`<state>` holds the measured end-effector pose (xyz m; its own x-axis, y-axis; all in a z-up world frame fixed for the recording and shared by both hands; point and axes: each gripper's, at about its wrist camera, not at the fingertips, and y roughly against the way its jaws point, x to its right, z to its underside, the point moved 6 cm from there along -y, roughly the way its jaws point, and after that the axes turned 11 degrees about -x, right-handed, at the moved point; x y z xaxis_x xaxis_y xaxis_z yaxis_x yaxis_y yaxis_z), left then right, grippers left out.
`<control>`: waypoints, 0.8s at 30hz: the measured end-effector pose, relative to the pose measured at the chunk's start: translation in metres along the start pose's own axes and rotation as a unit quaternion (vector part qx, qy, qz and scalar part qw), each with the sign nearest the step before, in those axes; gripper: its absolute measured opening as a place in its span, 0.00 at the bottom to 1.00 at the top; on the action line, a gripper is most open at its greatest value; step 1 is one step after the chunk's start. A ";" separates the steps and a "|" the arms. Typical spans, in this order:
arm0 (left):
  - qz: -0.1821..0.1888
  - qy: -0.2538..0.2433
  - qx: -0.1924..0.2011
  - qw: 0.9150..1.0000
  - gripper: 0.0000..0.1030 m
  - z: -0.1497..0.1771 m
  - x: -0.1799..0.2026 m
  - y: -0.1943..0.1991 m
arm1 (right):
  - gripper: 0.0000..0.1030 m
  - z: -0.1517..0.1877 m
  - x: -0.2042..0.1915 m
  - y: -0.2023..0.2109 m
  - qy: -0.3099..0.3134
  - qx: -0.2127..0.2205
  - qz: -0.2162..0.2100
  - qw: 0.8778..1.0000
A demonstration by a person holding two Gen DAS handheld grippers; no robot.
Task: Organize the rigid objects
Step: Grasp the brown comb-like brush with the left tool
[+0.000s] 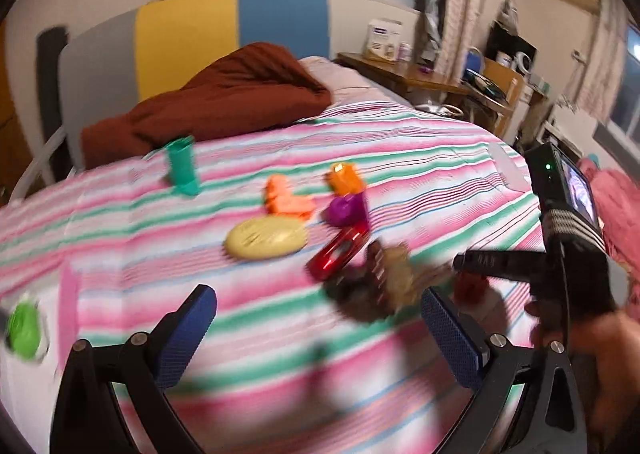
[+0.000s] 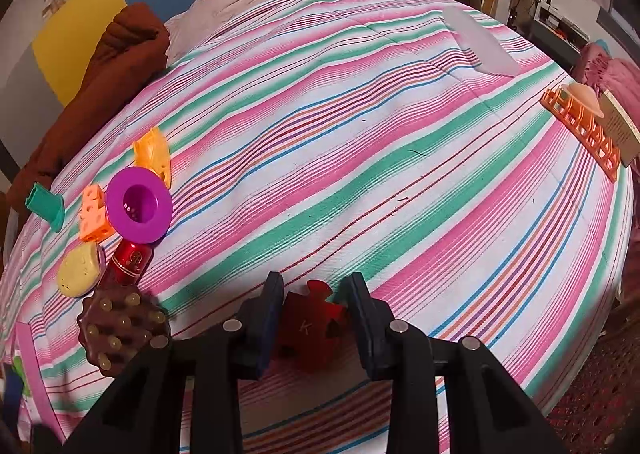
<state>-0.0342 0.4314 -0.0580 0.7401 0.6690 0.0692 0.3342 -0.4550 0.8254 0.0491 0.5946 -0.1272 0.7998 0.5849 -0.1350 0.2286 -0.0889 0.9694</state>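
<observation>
A striped bed [image 2: 360,134] carried a purple funnel [image 2: 139,205], brown studded brush [image 2: 120,328] and yellow disc [image 2: 78,269] clustered left. The right claw [image 2: 316,318] clamped a red puzzle piece [image 2: 310,328] low over the bedspread; the left claw [image 1: 320,318] hovered apart.

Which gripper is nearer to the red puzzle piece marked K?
Right. The right gripper has its fingers on either side of the red puzzle piece. The left gripper is open over the striped bedspread, apart from the piece.
</observation>
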 end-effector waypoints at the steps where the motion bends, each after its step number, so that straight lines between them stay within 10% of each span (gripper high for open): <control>1: -0.011 -0.002 -0.002 1.000 0.99 -0.004 0.002 -0.005 | 0.32 0.000 0.002 0.000 -0.002 -0.001 -0.003 1.000; 15: 0.012 -0.111 -0.011 0.994 0.28 -0.014 0.052 -0.036 | 0.32 -0.006 0.009 -0.003 -0.012 -0.007 -0.016 1.000; 24: 0.088 -0.172 0.002 0.981 0.20 0.018 0.067 -0.020 | 0.32 -0.006 0.011 -0.004 -0.014 -0.006 -0.021 1.000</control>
<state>0.0191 0.4750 -0.0797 0.9391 0.3432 0.0165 0.1859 -0.5479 0.8156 0.0538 0.6063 -0.1312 0.8051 0.5648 -0.1811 0.2558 -0.0551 0.9652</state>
